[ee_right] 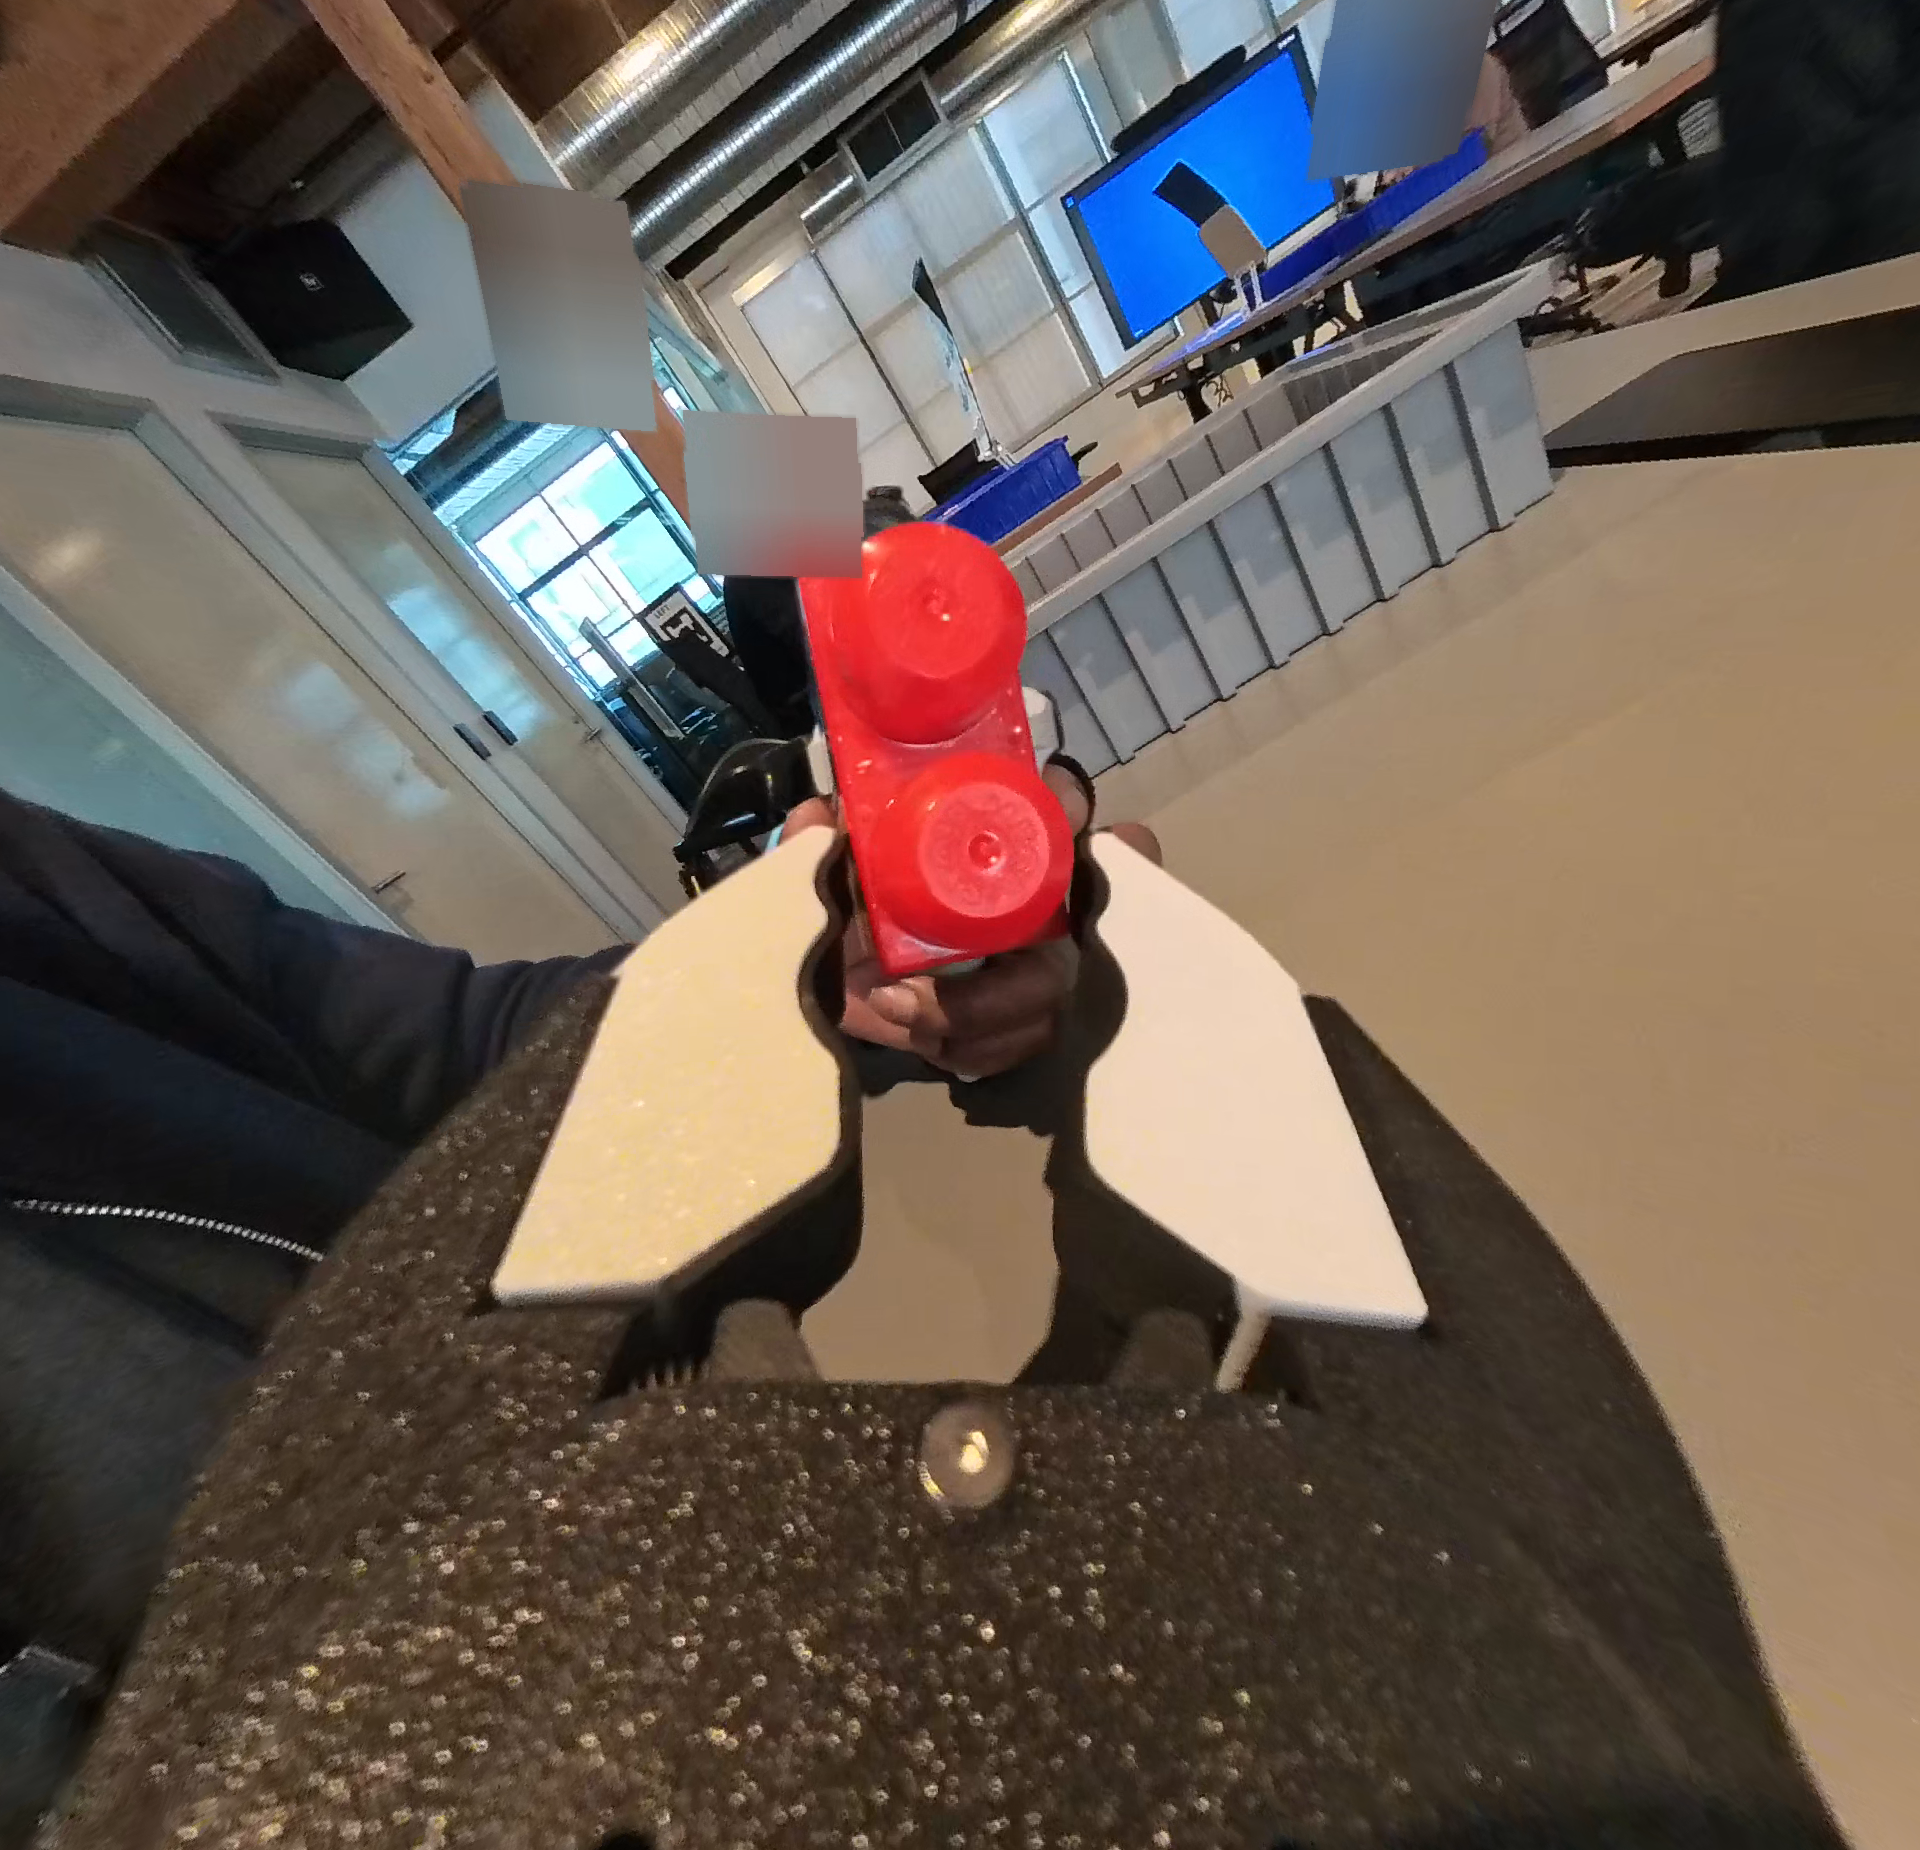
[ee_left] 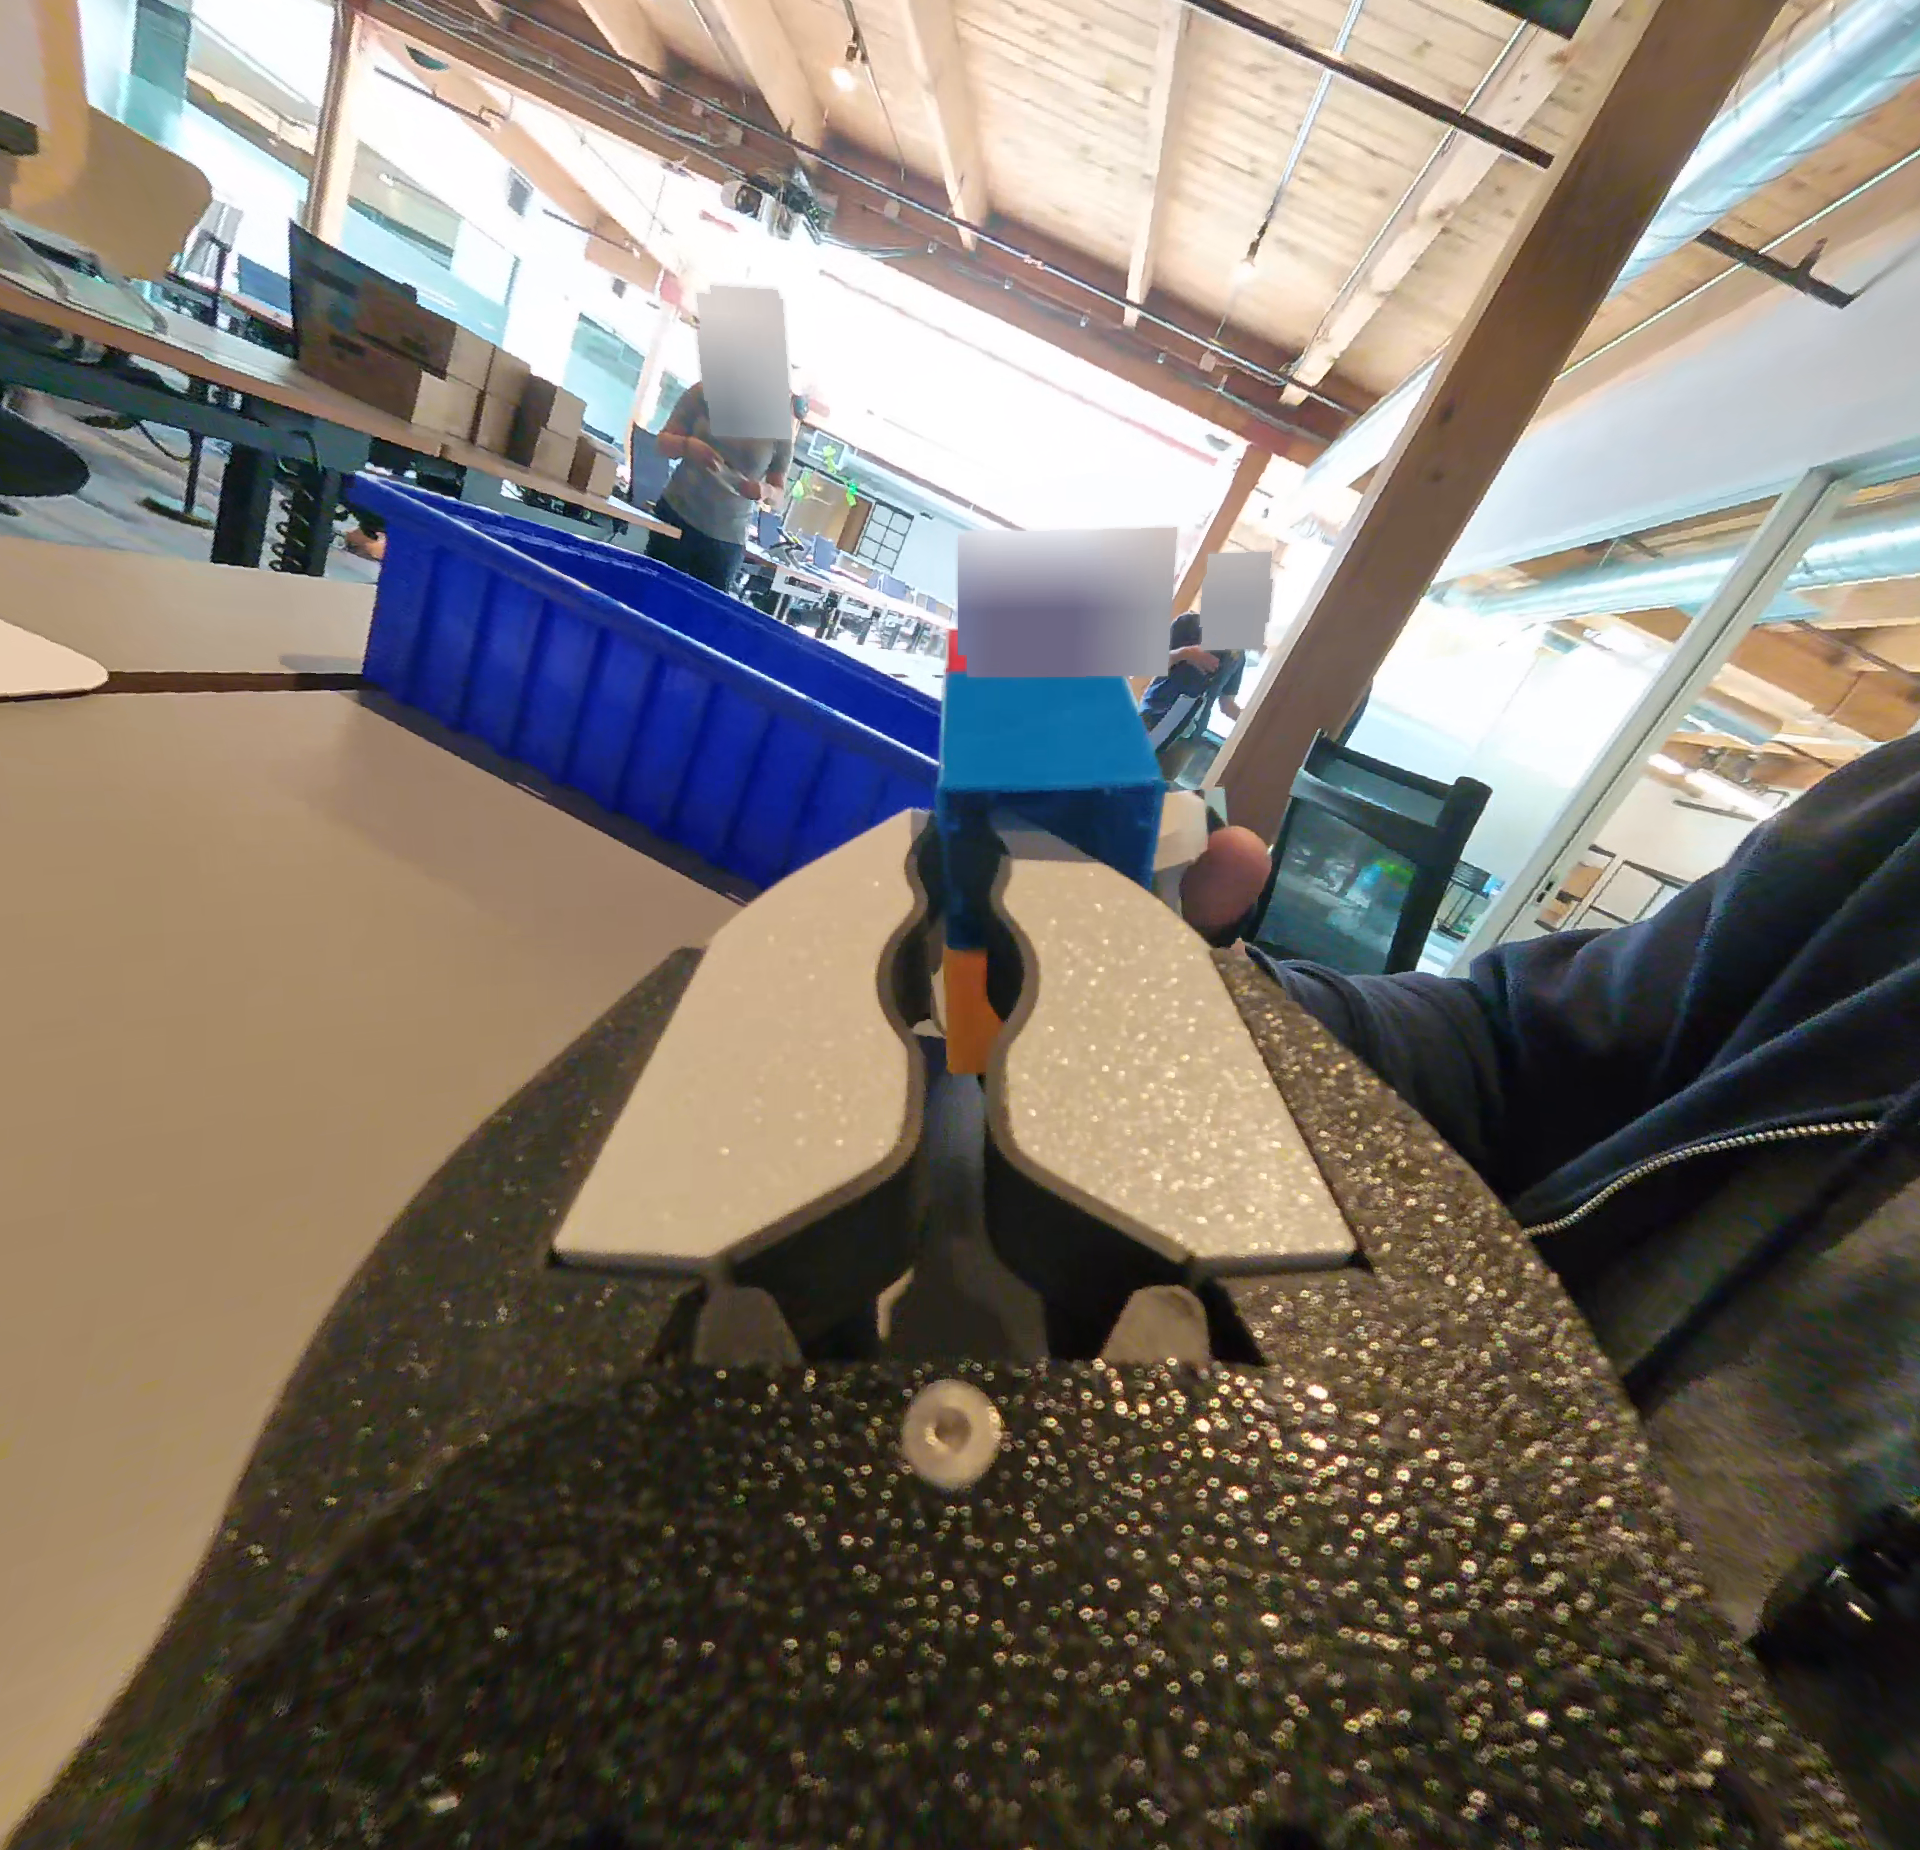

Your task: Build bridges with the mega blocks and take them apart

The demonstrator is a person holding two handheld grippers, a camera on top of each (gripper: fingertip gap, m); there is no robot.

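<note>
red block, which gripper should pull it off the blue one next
Right, probably: the right gripper already brackets the red block, jaws apart. The left gripper is shut on the blue block, bracing the stack.

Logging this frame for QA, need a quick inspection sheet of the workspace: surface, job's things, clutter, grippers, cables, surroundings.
Surface: grey tabletop, bare where visible.
Job's things: blue block with an orange piece below it in the left wrist view; red two-stud block in the right wrist view.
Clutter: blue bin and grey bin on the table; contents hidden.
Grippers: left gripper jaws shut on the blue block; right gripper jaws around the red block, contact unclear.
Cables: nothing seen on the table.
Surroundings: open office, wooden beam, blue monitor, stacked cardboard boxes, people in the background.
</note>
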